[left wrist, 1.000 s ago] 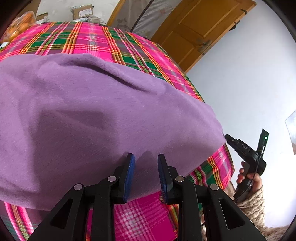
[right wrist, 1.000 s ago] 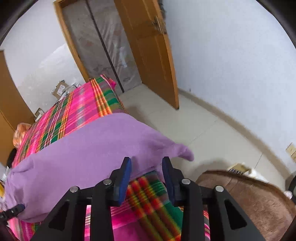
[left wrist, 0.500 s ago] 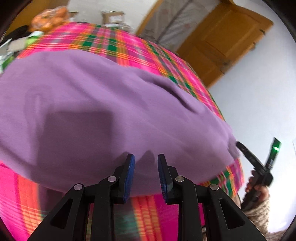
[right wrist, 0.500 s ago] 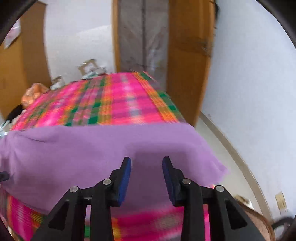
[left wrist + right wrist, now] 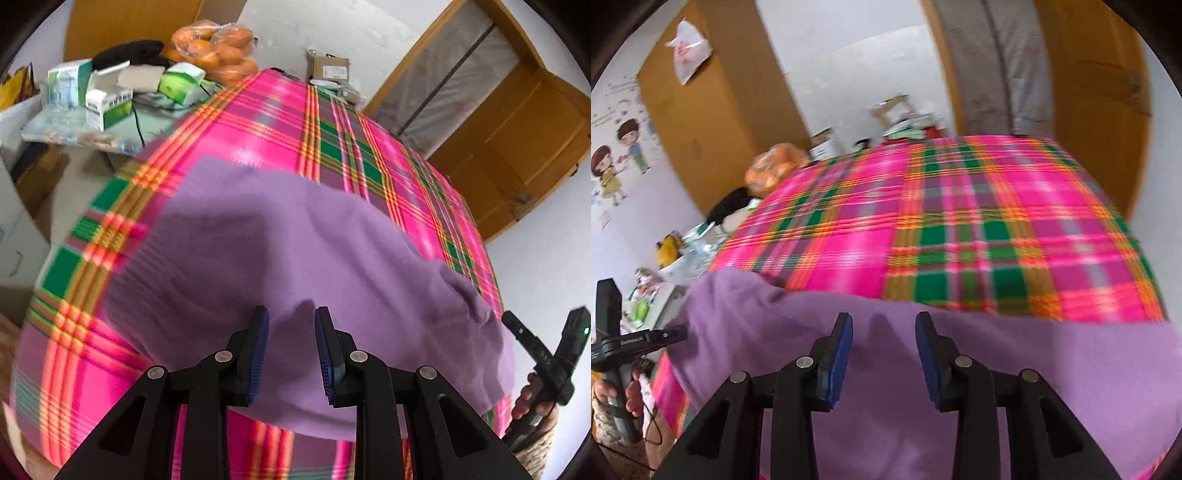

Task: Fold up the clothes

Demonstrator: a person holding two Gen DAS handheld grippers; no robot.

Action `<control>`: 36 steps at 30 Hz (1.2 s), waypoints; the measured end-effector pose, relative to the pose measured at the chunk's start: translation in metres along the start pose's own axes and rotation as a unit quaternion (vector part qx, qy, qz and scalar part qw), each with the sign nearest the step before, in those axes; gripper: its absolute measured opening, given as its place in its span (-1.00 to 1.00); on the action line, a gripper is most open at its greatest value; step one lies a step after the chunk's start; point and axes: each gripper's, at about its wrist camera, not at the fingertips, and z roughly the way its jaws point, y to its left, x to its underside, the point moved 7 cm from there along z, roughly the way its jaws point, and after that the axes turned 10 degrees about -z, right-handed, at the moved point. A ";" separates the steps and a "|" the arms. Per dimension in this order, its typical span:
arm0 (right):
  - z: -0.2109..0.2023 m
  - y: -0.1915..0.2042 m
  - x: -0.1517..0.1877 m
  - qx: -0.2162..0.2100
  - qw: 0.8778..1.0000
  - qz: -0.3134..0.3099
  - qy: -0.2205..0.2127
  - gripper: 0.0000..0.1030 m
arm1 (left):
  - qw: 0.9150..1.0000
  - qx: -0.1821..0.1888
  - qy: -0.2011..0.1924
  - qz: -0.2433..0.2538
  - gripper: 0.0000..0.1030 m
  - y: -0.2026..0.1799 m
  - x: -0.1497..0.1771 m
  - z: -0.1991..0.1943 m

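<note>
Left wrist view looks over a purple garment [image 5: 295, 266] spread on a bed covered by a pink, green and orange plaid blanket [image 5: 351, 147]. The garment lies along the near edge of the bed, its lower hem hanging slightly over that edge, with soft creases towards its right end. The left gripper [image 5: 291, 332] hovers over the garment's near part, its blue-padded fingers [image 5: 258, 343] parted with a clear gap and nothing between them. At the bed's near right corner the other tool shows, held in a hand [image 5: 535, 406] with a knitted cuff.

Beyond the far left corner of the bed, a low side table [image 5: 74, 129] is crowded with green-and-white cartons [image 5: 107, 105], a dark cloth and a clear plastic bag [image 5: 218, 48] holding orange fruit. A brown cardboard parcel [image 5: 328, 68] sits at the bed's far edge, with a wooden door [image 5: 517, 147] behind to the right.

From the right wrist view, the right gripper [image 5: 884, 350] is likewise held apart and empty above the garment, which covers the near edge of the bed. A white plastic bag [image 5: 689, 51] hangs on a wooden cupboard at the left, beside cartoon wall stickers [image 5: 617, 155].
</note>
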 end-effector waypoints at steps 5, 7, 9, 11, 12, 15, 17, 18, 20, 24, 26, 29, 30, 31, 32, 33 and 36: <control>0.032 0.034 -0.018 -0.058 0.998 -0.028 0.029 -0.30 | 0.999 -0.001 -0.008 0.031 -0.49 -0.014 -0.035 0.000; 0.043 0.045 -0.021 -0.072 0.996 -0.037 0.044 -0.30 | 0.999 -0.001 -0.012 0.047 -0.49 -0.024 -0.050 0.001; 0.054 0.056 -0.023 -0.084 0.994 -0.047 0.057 -0.30 | 0.998 0.008 -0.011 0.056 -0.48 -0.035 -0.061 0.004; 0.063 0.064 -0.025 -0.091 0.992 -0.058 0.067 -0.30 | 0.998 0.014 -0.006 0.068 -0.41 -0.045 -0.066 0.006; 0.066 0.067 -0.025 -0.100 0.991 -0.057 0.072 -0.30 | 0.997 0.017 -0.004 0.076 -0.30 -0.051 -0.070 0.009; 0.072 0.076 -0.023 -0.123 0.987 -0.056 0.083 -0.30 | 0.994 0.028 0.011 0.103 -0.30 -0.073 -0.082 0.025; 0.074 0.081 -0.021 -0.133 0.985 -0.060 0.087 -0.30 | 0.992 0.032 0.025 0.117 -0.29 -0.084 -0.086 0.036; 0.076 0.083 -0.019 -0.135 0.985 -0.061 0.090 -0.30 | 0.991 0.031 0.033 0.124 -0.29 -0.089 -0.088 0.043; 0.077 0.085 -0.016 -0.138 0.984 -0.063 0.095 -0.30 | 0.989 0.027 0.053 0.135 -0.29 -0.096 -0.091 0.059; 0.070 0.095 -0.014 -0.151 0.981 -0.082 0.090 -0.77 | 0.988 0.025 0.084 0.127 -0.29 -0.100 -0.090 0.079; 0.064 0.102 -0.010 -0.162 0.978 -0.094 0.090 -0.82 | 0.987 0.025 0.091 0.130 -0.29 -0.100 -0.088 0.084; 0.060 0.113 -0.001 -0.181 0.972 -0.110 0.101 -0.87 | 0.987 0.024 0.100 0.125 -0.29 -0.097 -0.087 0.089; 0.060 0.114 0.002 -0.183 0.971 -0.111 0.105 -0.87 | 0.987 0.021 0.102 0.123 -0.29 -0.095 -0.086 0.091; 0.059 0.114 0.005 -0.186 0.970 -0.111 0.110 -0.87 | 0.987 0.019 0.104 0.122 -0.29 -0.093 -0.085 0.092; 0.059 0.115 0.009 -0.188 0.969 -0.111 0.114 -0.87 | 0.987 0.018 0.104 0.120 -0.29 -0.091 -0.084 0.092; 0.058 0.115 0.012 -0.191 0.968 -0.112 0.119 -0.87 | 0.987 0.017 0.105 0.118 -0.29 -0.089 -0.084 0.093; 0.057 0.117 0.022 -0.198 0.965 -0.113 0.132 -0.87 | 0.987 0.013 0.110 0.114 -0.29 -0.082 -0.081 0.095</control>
